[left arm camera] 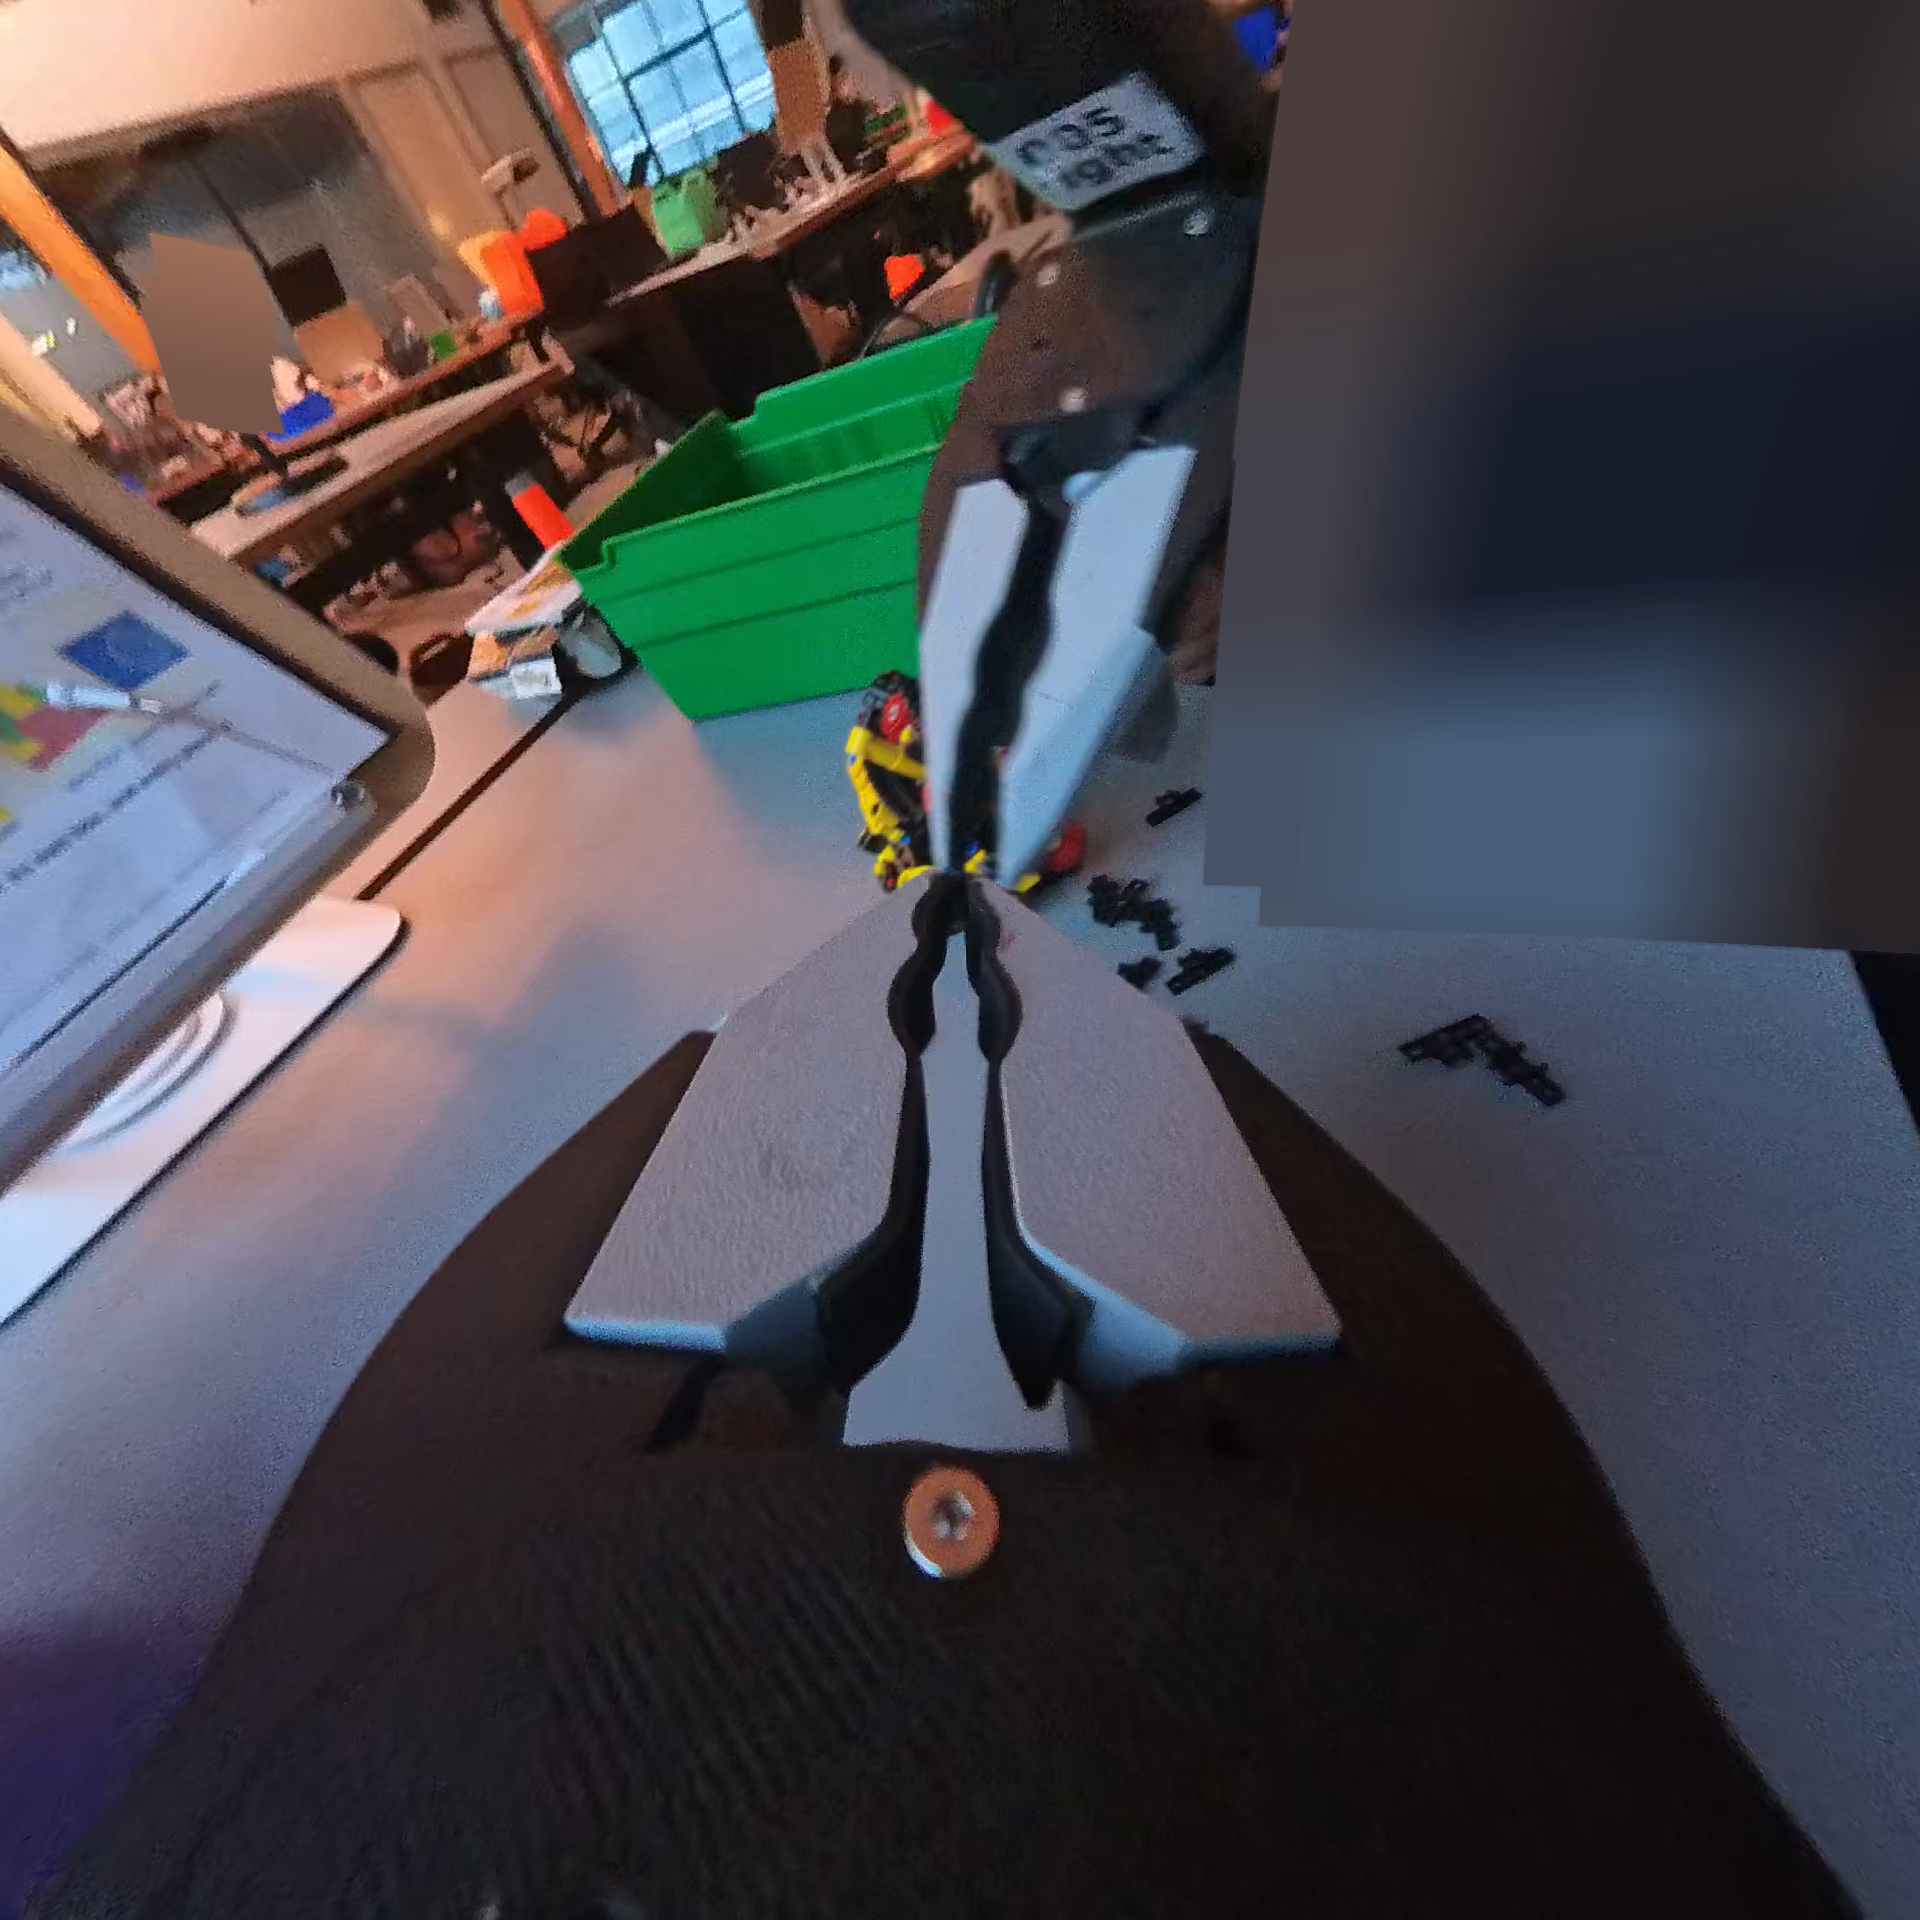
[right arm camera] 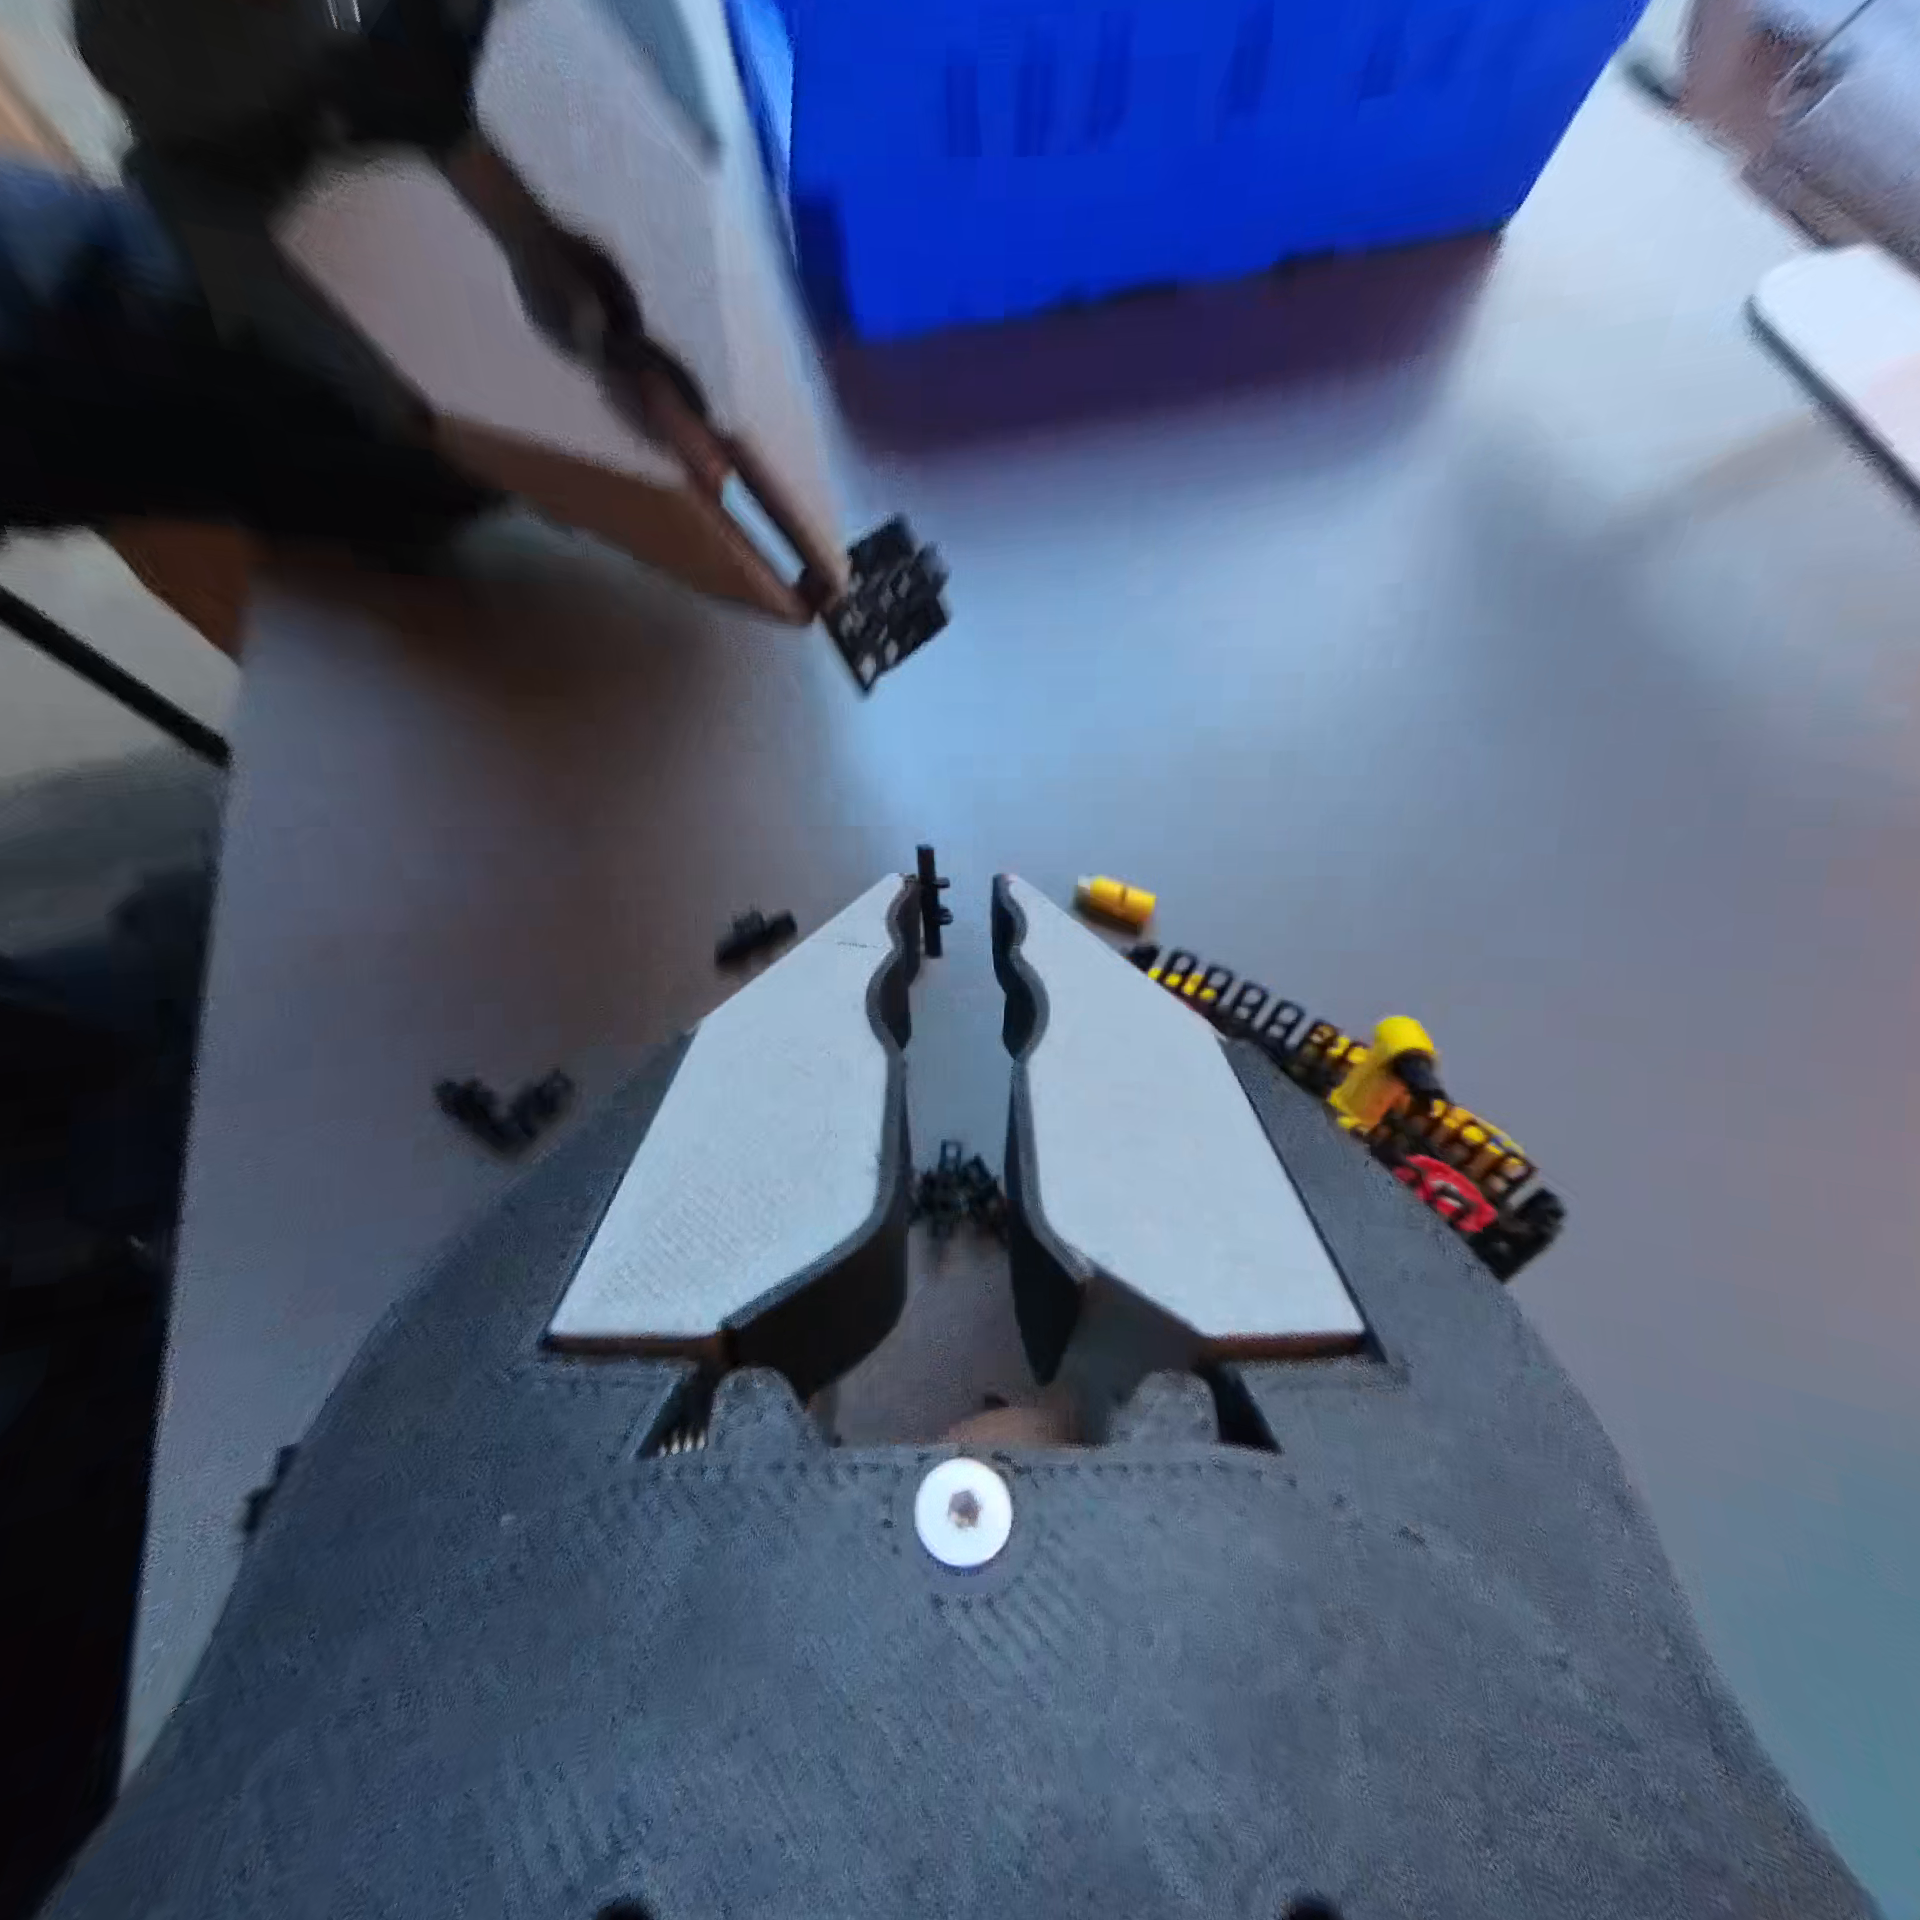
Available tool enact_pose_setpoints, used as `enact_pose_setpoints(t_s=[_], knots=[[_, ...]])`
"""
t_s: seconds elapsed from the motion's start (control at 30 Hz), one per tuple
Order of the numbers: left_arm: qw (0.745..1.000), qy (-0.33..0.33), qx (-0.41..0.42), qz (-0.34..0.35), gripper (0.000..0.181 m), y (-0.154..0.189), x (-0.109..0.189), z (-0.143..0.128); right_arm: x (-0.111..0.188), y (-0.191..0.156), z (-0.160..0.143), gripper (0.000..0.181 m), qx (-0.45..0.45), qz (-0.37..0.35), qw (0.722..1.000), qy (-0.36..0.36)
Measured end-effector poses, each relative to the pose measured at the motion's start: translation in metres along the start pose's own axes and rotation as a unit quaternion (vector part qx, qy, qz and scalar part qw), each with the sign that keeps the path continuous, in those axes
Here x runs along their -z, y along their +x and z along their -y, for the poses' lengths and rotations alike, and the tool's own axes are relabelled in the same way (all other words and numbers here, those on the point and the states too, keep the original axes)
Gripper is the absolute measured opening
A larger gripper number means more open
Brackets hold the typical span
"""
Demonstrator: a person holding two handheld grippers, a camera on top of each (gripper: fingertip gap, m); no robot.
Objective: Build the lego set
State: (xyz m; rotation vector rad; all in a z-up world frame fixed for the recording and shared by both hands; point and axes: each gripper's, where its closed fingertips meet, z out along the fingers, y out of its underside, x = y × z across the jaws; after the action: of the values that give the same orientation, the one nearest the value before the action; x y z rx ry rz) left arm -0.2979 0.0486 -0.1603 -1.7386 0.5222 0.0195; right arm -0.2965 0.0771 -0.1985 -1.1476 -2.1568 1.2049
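My left gripper (left arm camera: 951, 896) is shut on a black square lego frame (right arm camera: 888, 603), which it holds above the grey table (right arm camera: 1351, 727); in the left wrist view the frame is mostly hidden behind the fingertips. My right gripper (right arm camera: 948, 885) points down at the table with its jaws a little apart. A small black pin (right arm camera: 932, 899) lies against its left finger's inner pad, with a gap on the pin's other side. The right gripper also shows in the left wrist view (left arm camera: 966, 857), tip to tip with the left. A yellow, black and red lego assembly (right arm camera: 1351, 1091) lies just right of the right gripper.
Loose black pieces (right arm camera: 504, 1112) and a yellow piece (right arm camera: 1114, 899) lie around the right gripper. A blue bin (right arm camera: 1143, 156) stands ahead, a green bin (left arm camera: 769, 582) behind the assembly. A screen on a stand (left arm camera: 125, 748) is at left. Some 6 cm of space lies between my two pairs of fingers. My right gripper's tips are some 6 cm from the yellow piece (right arm camera: 1114, 899).
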Motion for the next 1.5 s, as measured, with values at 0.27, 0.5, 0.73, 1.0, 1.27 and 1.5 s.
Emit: enact_pose_setpoints(t_s=[0.27,0.5,0.73,1.0,1.27,1.5], knots=[[0.999,-0.050,-0.002,0.010,0.000,-0.005,-0.007,-0.021,-0.013,-0.006,-0.027,0.009,0.050,0.000,0.996,-0.079],[0.999,-0.037,0.008,-0.004,0.000,-0.002,-0.007,-0.019,-0.001,-0.016,0.001,0.024,0.079,0.008,0.997,-0.012],[0.997,0.014,-0.015,-0.077,0.000,0.028,-0.004,0.000,-0.004,-0.040,0.015,0.003,0.143,0.023,0.989,0.034],[0.997,-0.013,0.005,-0.077,0.002,0.024,-0.007,-0.010,-0.003,-0.038,0.012,0.000,0.148,0.024,0.988,0.032],[0.997,-0.019,0.013,-0.073,0.000,0.021,-0.006,-0.011,-0.002,-0.038,0.014,0.017,0.133,0.030,0.990,0.034],[0.996,-0.037,0.003,-0.086,0.000,0.029,-0.008,-0.014,-0.001,-0.043,0.018,0.007,0.129,0.043,0.989,0.051]])
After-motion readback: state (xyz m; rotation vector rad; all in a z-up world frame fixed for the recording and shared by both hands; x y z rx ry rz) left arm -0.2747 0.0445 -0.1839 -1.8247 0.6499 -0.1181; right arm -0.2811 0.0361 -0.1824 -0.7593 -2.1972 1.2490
